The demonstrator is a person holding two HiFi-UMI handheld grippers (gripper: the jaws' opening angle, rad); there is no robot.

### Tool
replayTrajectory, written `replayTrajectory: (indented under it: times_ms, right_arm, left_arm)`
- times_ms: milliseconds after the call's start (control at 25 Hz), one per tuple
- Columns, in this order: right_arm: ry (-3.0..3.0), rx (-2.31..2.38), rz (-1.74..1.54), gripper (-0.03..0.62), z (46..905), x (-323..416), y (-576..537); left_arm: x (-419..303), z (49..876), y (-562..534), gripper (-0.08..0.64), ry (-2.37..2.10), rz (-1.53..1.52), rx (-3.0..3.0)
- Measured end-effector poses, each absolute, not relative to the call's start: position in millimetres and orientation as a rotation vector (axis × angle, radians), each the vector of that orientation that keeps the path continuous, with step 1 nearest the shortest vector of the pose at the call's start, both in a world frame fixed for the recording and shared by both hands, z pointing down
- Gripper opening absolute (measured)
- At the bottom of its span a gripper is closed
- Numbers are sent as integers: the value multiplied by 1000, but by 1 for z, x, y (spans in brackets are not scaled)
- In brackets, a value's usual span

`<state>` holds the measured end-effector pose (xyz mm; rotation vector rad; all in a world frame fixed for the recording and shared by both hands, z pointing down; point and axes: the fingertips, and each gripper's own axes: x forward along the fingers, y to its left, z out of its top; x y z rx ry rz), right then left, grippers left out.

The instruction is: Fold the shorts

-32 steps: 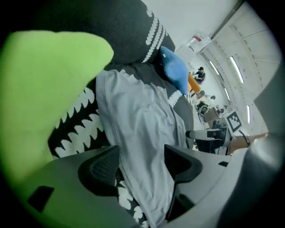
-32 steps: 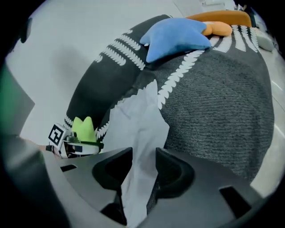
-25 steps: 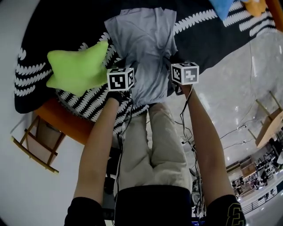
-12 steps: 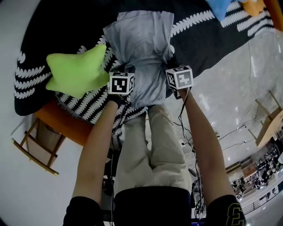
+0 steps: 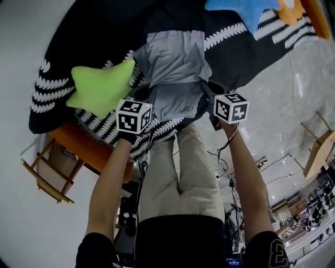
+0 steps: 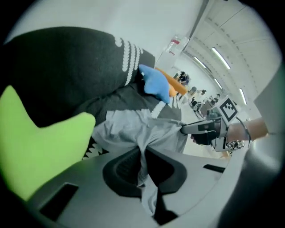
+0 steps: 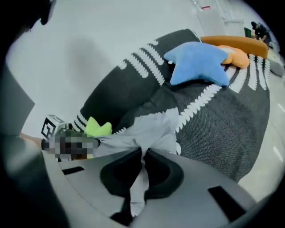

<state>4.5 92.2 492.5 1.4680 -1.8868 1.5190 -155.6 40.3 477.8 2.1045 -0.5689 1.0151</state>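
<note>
Grey cloth is pinched by both tools at the black rug's (image 5: 251,57) near edge. The left gripper (image 6: 143,153) and the right gripper (image 7: 142,156) have just been closing their jaws, and each is now clamped on a near corner of the shorts (image 5: 172,68). The rest of the shorts lies across the rug's middle. The fabric looks light, soft and limp, so corners seem the surest hold. A green star cushion (image 5: 102,86) sits on the rug's left side and a blue star cushion (image 5: 246,8) at its far edge.
</note>
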Motion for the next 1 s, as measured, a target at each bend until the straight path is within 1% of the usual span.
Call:
replayTrajectory:
  times_ms: [200,400,600,720,840,1000]
  right_arm:
    - [-1989,1504,1462,31,412,9,116]
    - [-2022,1431,1429,31,370,7,167]
    - [-1983,1354,1456,31,362,1,207]
    - [-1952,1338,1474,31,363,21,214]
    - [-1929,1413,1520,31,370,42,203]
    - [-1930,1460,1450,32,405,80,149]
  left_arm:
    - [-152,399,57,26,-543,980,2221]
    - [-155,357,116,26,-503,996,2242]
    - [-164,357,164,26,-469,1012,2155]
    - [-144,353,170,26,-465,1028,2130]
    - [-120,354,147,26,-445,1077,2153]
    - [-80,394,88,28,-480,1079,2199]
